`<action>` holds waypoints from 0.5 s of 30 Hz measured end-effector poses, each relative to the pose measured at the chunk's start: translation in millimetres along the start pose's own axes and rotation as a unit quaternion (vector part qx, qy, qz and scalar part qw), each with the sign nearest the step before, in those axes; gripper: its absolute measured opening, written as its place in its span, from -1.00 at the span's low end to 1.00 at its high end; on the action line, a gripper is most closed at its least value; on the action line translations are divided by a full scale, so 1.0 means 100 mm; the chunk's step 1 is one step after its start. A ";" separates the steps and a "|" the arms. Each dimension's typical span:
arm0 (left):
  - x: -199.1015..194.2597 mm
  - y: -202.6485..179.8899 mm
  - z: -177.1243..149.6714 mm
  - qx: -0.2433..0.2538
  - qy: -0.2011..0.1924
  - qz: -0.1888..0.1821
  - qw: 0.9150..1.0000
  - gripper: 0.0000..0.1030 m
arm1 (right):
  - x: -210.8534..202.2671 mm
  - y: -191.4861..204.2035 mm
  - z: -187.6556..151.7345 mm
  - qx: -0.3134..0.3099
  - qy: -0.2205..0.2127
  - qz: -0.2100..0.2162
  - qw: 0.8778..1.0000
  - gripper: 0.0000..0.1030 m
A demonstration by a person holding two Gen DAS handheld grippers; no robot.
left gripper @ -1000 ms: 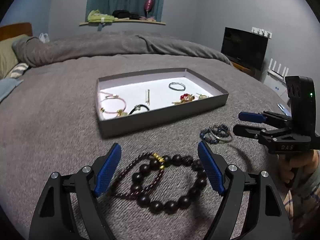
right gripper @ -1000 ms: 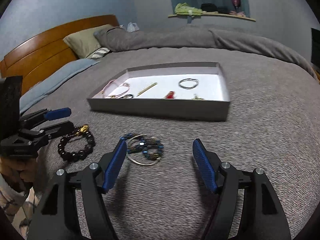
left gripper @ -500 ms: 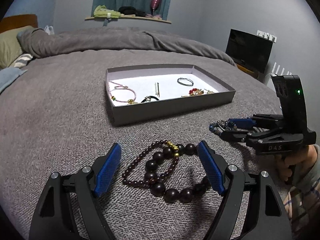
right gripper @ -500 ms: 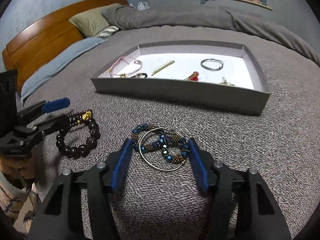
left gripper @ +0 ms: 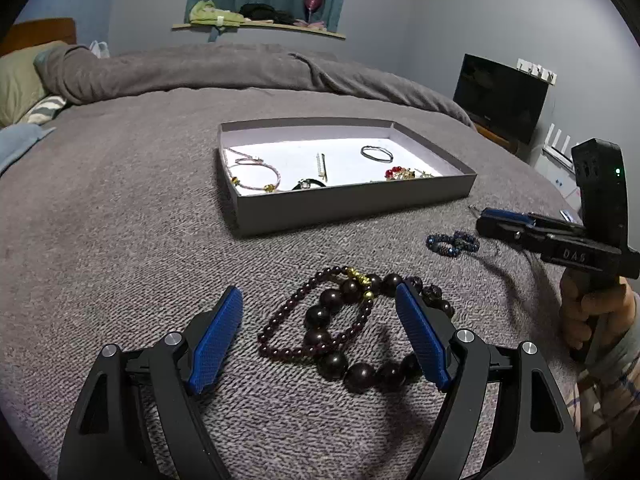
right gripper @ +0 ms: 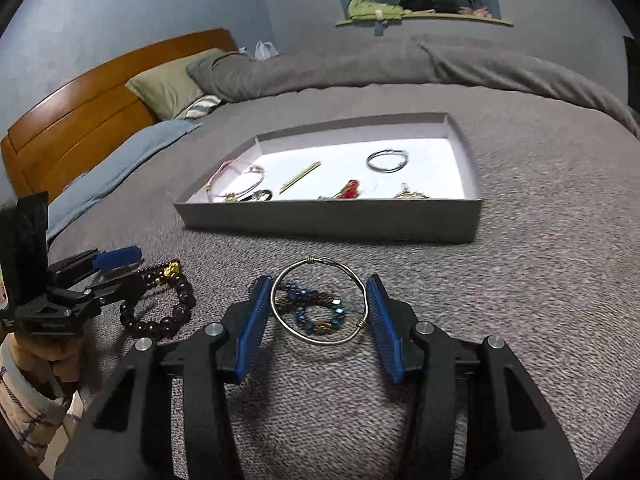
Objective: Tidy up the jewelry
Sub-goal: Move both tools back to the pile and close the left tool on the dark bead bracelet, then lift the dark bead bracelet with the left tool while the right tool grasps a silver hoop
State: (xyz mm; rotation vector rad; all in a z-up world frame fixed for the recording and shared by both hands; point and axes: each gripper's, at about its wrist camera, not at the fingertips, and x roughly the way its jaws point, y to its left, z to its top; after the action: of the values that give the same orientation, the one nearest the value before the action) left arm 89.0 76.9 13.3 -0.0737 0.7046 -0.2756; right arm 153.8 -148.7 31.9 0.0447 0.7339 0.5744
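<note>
A grey shallow tray (left gripper: 352, 202) (right gripper: 332, 224) lies on the grey bedspread with several small jewelry pieces in it. My left gripper (left gripper: 320, 338) is open, its fingers on either side of two dark bead bracelets (left gripper: 344, 332), also seen in the right wrist view (right gripper: 164, 304). My right gripper (right gripper: 318, 316) is shut on a thin silver wire bangle (right gripper: 320, 300), held a little above the bed. A blue bead bracelet (right gripper: 316, 312) (left gripper: 452, 242) lies on the bed under the bangle. The right gripper (left gripper: 492, 220) also shows in the left wrist view.
A folded grey duvet (left gripper: 240, 68) and pillows (right gripper: 172, 84) lie at the far side of the bed. A wooden headboard (right gripper: 80, 120) stands to the left. A television (left gripper: 500, 100) stands to the right. Bare bedspread surrounds the tray.
My right gripper has closed on the silver bangle and raised it off the blue bead bracelet. My left gripper has stayed open around the dark bead bracelets, shifting slightly.
</note>
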 end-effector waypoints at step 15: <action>0.03 -0.30 -0.06 0.075 0.015 0.007 0.997 -0.16 | -0.05 -0.12 -0.03 0.014 -0.006 -0.004 1.000 -0.05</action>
State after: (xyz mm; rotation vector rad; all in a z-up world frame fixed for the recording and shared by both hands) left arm 80.7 47.7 11.9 0.0780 0.7114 -0.3160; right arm 155.0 -162.1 29.8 0.0705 0.7311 0.5553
